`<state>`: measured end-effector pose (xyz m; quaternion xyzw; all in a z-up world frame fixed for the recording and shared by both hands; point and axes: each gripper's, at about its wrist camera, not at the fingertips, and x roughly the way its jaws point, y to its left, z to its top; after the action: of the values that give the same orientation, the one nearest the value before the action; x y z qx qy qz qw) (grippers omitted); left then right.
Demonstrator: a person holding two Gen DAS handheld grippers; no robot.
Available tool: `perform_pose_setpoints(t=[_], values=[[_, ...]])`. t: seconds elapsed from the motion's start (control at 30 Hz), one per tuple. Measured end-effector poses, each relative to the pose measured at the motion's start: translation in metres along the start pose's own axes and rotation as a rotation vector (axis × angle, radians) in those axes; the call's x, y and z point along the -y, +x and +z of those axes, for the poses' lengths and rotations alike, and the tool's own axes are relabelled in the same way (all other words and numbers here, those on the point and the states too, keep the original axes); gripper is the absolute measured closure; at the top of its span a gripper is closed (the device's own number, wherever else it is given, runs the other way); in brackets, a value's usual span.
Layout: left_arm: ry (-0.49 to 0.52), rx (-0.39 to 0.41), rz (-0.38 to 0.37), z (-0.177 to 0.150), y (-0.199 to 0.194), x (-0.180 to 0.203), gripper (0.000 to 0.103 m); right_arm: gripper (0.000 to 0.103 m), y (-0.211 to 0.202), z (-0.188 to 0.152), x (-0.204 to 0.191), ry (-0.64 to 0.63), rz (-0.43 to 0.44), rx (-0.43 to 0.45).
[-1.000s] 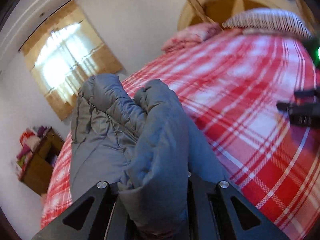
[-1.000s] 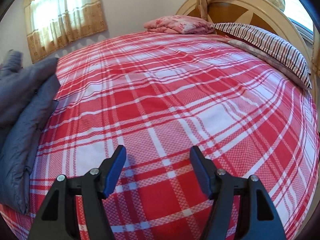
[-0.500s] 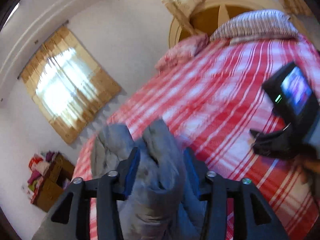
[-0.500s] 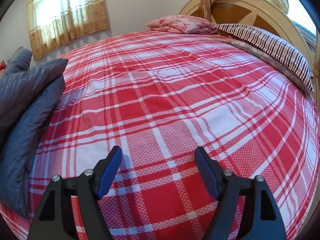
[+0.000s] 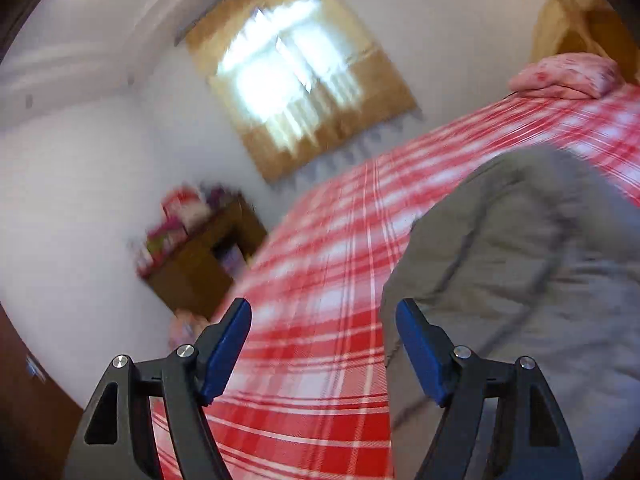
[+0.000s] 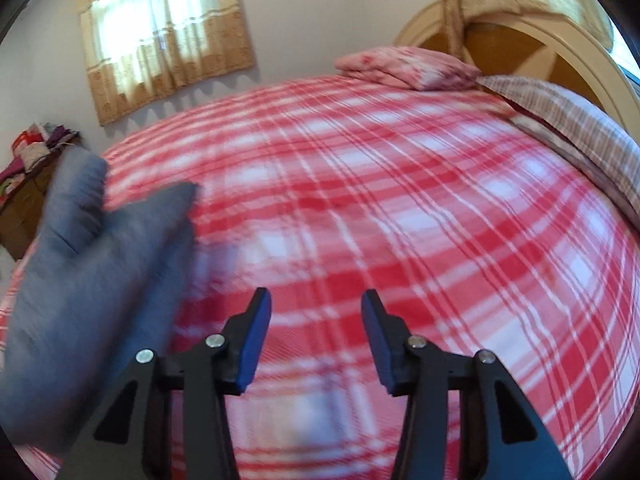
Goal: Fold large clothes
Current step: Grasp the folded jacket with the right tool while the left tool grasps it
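Now both tools, left tool [image 5: 323, 312] and right tool [image 6: 316, 304], gape beside the grey jacket [image 5: 520, 272].

Left gripper [image 5: 323, 342] jaws spread wide and empty, right gripper [image 6: 316, 334] jaws also apart, gripping nothing.

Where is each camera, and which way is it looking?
Left wrist: sits on the open left gripper, facing the curtained window, with the puffy grey-blue quilted jacket lying right of its fingers.
Right wrist: sits on the open right gripper, facing the wooden headboard across the red-and-white plaid bedsheet.
Both show jacket, bedsheet, window, pink pillow.
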<state>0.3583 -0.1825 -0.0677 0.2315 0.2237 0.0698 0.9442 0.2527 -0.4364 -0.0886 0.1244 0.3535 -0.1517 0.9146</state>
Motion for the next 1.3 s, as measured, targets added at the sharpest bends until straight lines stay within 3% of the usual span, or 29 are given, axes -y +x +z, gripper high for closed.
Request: perform_pose_setpoints(t=[0.07,0.17,0.3,0.4,0.47,0.63,0.77,0.93,1.3], values=[[-0.036,-0.032,-0.012,-0.002,0.016,0.004,0.028,0.053,-0.007,0.016,-0.022,-0.03,0.015,0.017],[-0.011,-0.013,-0.105,-0.009,0.014,0.035,0.028,0.053,-0.022,0.041,-0.06,-0.082,0.031,0.033],[0.071,0.124,-0.189,-0.022,-0.027,0.084,0.028,0.053,-0.032,0.063,-0.101,-0.129,0.039,0.037],[0.087,0.18,-0.259,-0.023,-0.047,0.094,0.028,0.065,-0.016,0.063,-0.111,-0.099,0.036,0.038],[0.05,0.188,-0.247,-0.019,-0.05,0.084,0.028,0.076,0.003,0.053,-0.1,-0.006,0.071,0.036],[-0.072,0.109,-0.237,-0.007,-0.026,0.05,0.026,0.081,0.045,0.009,-0.096,0.006,0.075,0.019],[0.017,-0.006,-0.252,-0.004,0.006,0.077,0.024,0.082,0.057,-0.012,-0.087,0.03,0.061,0.028],[0.069,0.05,-0.196,-0.019,0.002,0.103,0.024,0.082,0.066,-0.018,-0.078,0.062,0.066,0.023],[0.029,0.0,-0.252,-0.027,0.033,0.103,0.024,0.082,0.078,-0.028,-0.083,0.058,0.055,0.004]])
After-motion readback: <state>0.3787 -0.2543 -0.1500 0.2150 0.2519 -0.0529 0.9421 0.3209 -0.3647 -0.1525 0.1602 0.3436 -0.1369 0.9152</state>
